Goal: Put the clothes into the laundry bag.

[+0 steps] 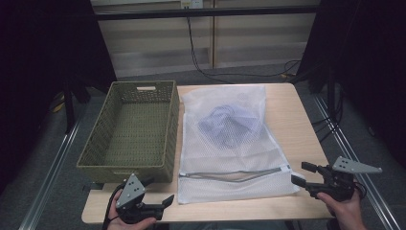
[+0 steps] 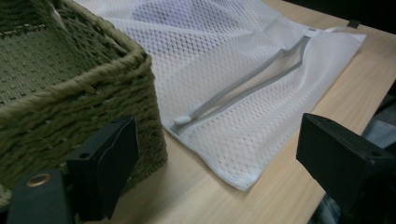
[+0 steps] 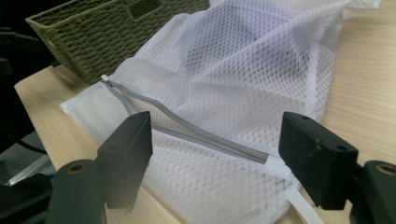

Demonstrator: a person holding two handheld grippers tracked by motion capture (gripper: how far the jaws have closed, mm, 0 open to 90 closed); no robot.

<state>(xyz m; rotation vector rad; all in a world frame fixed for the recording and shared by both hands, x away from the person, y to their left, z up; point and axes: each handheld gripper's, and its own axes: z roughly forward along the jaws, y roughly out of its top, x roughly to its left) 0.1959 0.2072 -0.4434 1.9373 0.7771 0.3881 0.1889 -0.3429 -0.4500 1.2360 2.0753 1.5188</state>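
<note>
A white mesh laundry bag (image 1: pixel 230 143) lies flat on the wooden table (image 1: pixel 297 124), with a bluish garment (image 1: pixel 229 122) inside it. Its grey zipper (image 1: pixel 234 173) runs across the near end, and the white pull (image 2: pixel 182 120) sits at the basket side. My left gripper (image 1: pixel 159 191) is at the table's front left corner, open, with nothing between its jaws. From its own view the left gripper (image 2: pixel 219 154) looks at the bag's near corner (image 2: pixel 243 182). My right gripper (image 1: pixel 301 173) is off the bag's right near corner, open and empty. The right gripper (image 3: pixel 215 154) frames the zipper (image 3: pixel 187 130).
An olive woven basket (image 1: pixel 95 160) stands empty on the table's left half, touching the bag's left edge. Bare wood shows to the right of the bag. Black cables (image 1: pixel 201 57) trail on the floor beyond the table, and dark stands flank both sides.
</note>
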